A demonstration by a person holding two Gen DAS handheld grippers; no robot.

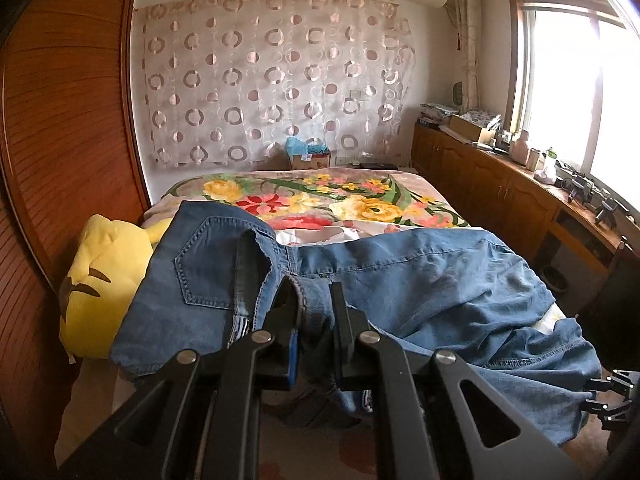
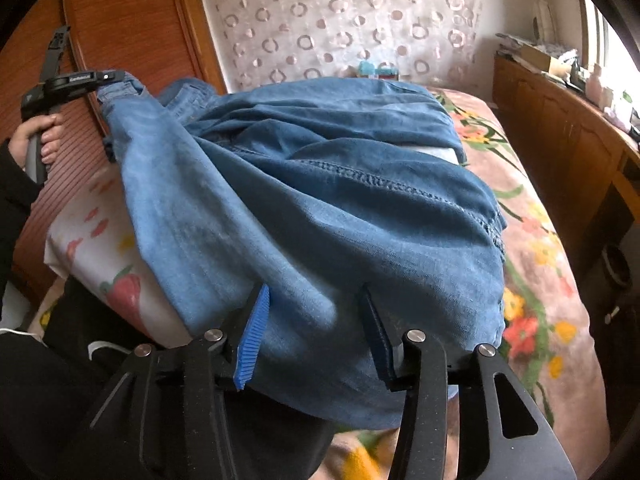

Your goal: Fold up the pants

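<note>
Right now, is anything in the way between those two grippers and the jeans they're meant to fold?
Nothing visible. The left gripper already pinches the jeans at the waistband. The right gripper has denim lying between its open fingers. A yellow plush toy sits under the jeans' waist end on the bed, not between gripper and cloth.

The left gripper (image 1: 314,292) has its jaws pinched nearly together, while the right gripper (image 2: 314,300) holds its jaws spread wide.
</note>
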